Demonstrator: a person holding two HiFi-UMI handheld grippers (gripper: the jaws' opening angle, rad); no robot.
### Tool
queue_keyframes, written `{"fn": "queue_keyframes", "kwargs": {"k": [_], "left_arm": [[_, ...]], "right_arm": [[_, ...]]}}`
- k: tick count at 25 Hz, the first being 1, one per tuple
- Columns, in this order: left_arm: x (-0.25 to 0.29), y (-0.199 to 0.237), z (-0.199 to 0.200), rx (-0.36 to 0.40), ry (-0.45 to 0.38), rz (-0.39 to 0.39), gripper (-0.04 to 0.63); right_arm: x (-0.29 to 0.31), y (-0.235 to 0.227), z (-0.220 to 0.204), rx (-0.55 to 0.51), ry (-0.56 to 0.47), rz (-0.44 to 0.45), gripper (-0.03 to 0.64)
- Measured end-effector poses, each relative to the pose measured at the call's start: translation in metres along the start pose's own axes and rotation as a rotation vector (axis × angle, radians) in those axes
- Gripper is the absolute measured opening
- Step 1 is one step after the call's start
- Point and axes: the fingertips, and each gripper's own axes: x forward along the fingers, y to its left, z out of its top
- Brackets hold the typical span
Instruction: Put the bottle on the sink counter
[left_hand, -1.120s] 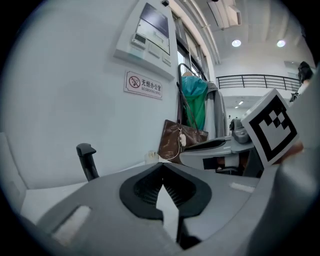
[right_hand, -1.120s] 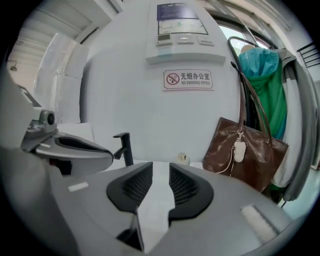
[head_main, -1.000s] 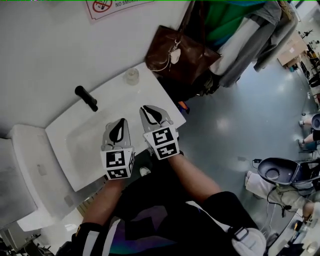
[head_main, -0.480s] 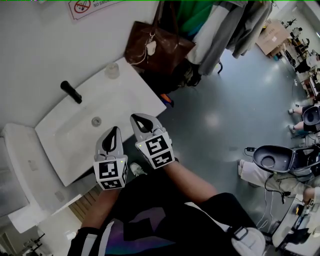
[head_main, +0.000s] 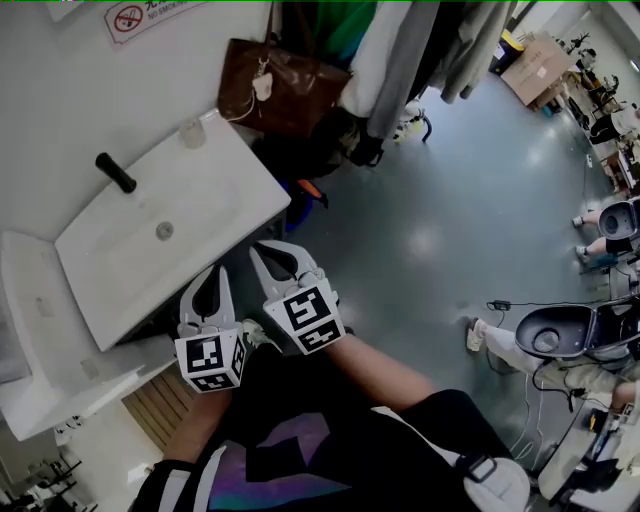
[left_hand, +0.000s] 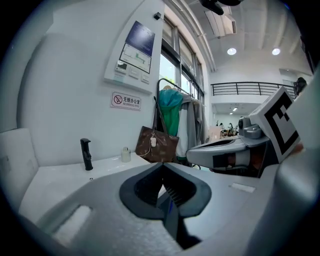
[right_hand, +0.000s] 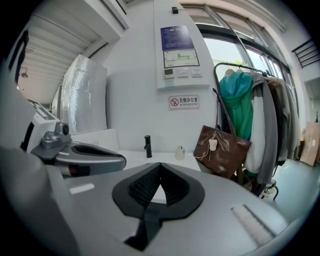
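A small pale bottle (head_main: 192, 133) stands upright on the far right corner of the white sink counter (head_main: 245, 190), near the wall. It also shows in the left gripper view as the bottle (left_hand: 126, 154) and in the right gripper view as the bottle (right_hand: 180, 152). My left gripper (head_main: 221, 270) and right gripper (head_main: 259, 250) hover side by side off the counter's front edge, over the floor, well apart from the bottle. Both are shut with nothing between the jaws; the left gripper (left_hand: 161, 165) and right gripper (right_hand: 160, 165) have tips that meet.
A black faucet (head_main: 115, 172) stands at the back of the basin. A brown handbag (head_main: 275, 85) hangs just right of the counter, with coats (head_main: 400, 50) on a rack beyond. A white cabinet (head_main: 40, 330) adjoins the sink's left. Grey floor spreads to the right.
Both grippers have drawn back from over the basin to beyond the counter's front edge. The right jaws have gone from slightly parted to shut. The bottle stays on its corner.
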Motion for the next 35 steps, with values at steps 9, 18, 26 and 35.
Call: {"fn": "queue_keyframes", "kwargs": {"k": [9,18,26,35], "left_arm": [[-0.048,-0.088,-0.002,0.013,-0.038,0.029,0.000],[-0.121,-0.150,-0.017,0.009,-0.036,0.136,0.000],[-0.165,-0.163,-0.029,0.016,-0.026,0.173,0.000],[-0.208,-0.136,-0.037,-0.019,-0.045,0.159,0.000]], "right_arm": [[-0.091,0.005,-0.017,-0.027,-0.030,0.075,0.002],[-0.173,0.030,-0.039,-0.038,-0.046,0.170,0.002],[-0.211,0.059,-0.051,-0.013,-0.051,0.201,0.002],[-0.225,0.094,-0.038,-0.025,-0.075,0.151,0.002]]}}
